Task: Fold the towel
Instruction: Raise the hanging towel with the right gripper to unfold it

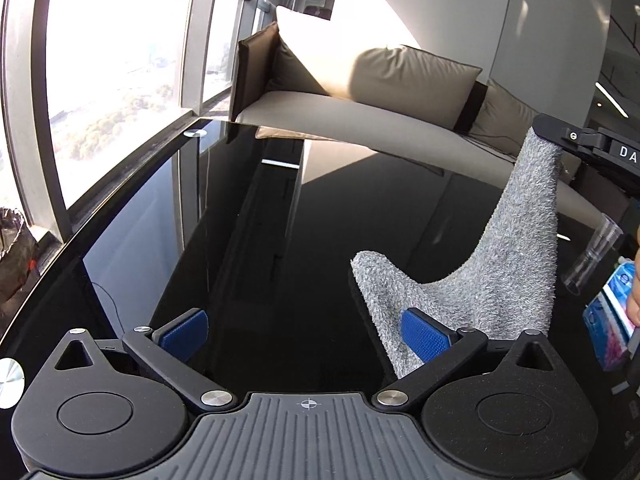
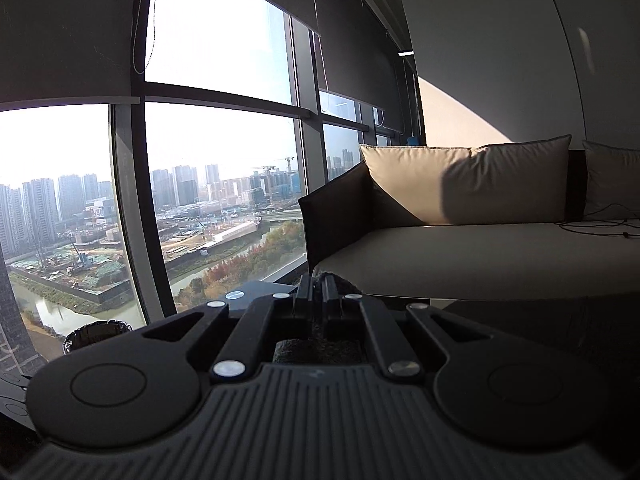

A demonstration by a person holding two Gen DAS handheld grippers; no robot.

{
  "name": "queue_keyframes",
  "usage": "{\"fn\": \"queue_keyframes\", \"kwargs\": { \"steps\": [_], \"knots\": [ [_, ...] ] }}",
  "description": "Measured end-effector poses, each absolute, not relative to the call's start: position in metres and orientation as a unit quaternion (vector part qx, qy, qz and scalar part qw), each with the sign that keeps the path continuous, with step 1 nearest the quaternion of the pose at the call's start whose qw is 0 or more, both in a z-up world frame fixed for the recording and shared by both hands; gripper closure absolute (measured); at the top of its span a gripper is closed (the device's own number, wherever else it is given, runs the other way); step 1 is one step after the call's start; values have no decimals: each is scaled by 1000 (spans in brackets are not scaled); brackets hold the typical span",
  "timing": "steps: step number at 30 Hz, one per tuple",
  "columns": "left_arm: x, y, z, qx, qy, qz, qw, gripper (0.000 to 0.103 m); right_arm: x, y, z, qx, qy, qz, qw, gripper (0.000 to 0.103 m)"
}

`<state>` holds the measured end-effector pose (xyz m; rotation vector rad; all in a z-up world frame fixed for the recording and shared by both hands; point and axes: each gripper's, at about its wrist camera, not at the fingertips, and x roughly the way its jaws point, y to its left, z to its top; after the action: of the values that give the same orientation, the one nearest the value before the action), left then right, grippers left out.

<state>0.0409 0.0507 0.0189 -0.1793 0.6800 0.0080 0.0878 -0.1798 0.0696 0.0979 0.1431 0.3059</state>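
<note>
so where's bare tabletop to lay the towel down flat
The black table is bare from the window-side edge across to the grey towel, ahead of the open left gripper. The crowded part is the right edge: a clear plastic cup and a blue packet beyond the towel, which hangs from the right gripper.

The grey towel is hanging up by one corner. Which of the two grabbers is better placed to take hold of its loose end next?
The left. Its gripper has open jaws low over the black table, beside the towel end lying there. The right gripper is shut on the raised corner.
</note>
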Motion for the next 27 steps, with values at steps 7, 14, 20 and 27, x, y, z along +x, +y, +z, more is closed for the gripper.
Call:
{"fn": "queue_keyframes", "kwargs": {
  "steps": [7,14,20,27],
  "knots": [
    [39,48,16,-84,338,5,937,1,104,-204,62,67,60,117,989,99],
    [39,42,12,-73,346,0,935,1,146,-211,33,52,186,61,979,99],
    [54,38,6,-71,353,-8,933,1,165,-205,7,24,283,52,957,99],
    [85,31,4,-52,348,-19,936,1,163,-202,1,26,288,59,955,99]
  ]
}}
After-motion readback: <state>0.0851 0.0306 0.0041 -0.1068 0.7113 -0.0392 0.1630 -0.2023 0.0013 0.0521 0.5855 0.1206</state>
